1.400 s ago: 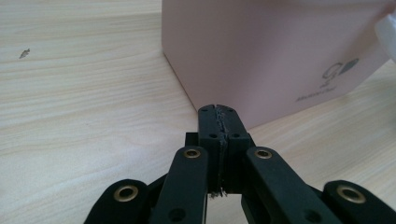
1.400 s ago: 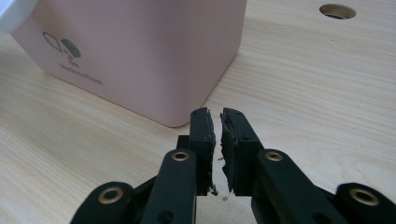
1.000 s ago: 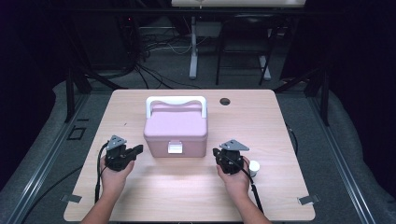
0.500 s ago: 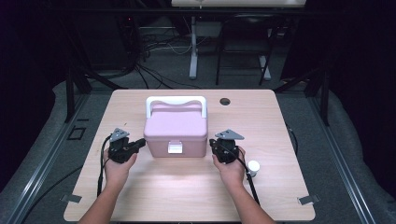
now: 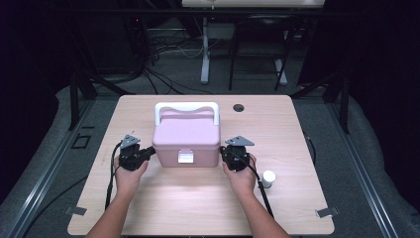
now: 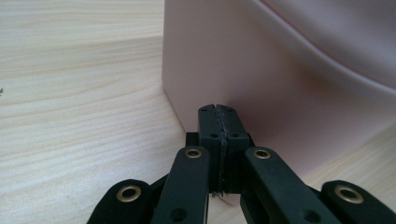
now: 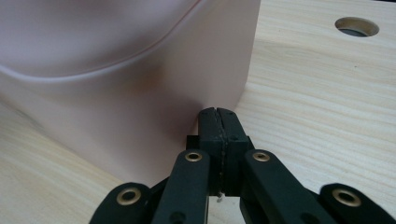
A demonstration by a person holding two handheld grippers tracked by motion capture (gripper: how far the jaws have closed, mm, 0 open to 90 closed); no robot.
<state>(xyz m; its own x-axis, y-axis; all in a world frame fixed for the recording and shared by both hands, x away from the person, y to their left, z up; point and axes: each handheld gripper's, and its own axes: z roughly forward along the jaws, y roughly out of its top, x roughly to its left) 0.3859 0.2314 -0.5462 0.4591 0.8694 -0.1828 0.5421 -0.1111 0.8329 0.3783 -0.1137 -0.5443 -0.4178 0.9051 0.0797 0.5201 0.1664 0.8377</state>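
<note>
One pink box (image 5: pixel 186 140) sits near the middle of the wooden table (image 5: pixel 198 208), its single white handle (image 5: pixel 186 107) along the far edge of the lid and one white latch (image 5: pixel 185 156) on the near face. Two grippers flank it. The left gripper (image 5: pixel 148 152) lies at the box's left side, low by the near corner; in the left gripper view its jaws are pressed together with nothing between them, their tips (image 6: pixel 218 112) at the pink wall (image 6: pixel 280 93) (touching or just short of it, I cannot tell). The right gripper (image 5: pixel 223 153) mirrors it at the right side, jaws likewise closed on nothing, tips (image 7: pixel 218 114) just at the box's wall (image 7: pixel 116 107). One hand holds each gripper, both forearms coming in from the near edge. One small white container (image 5: pixel 268 178) stands on the table to the right of the right hand (image 5: pixel 242 176), apart from the box. One round hole (image 5: pixel 238 107) shows in the tabletop, far right of the box.
</note>
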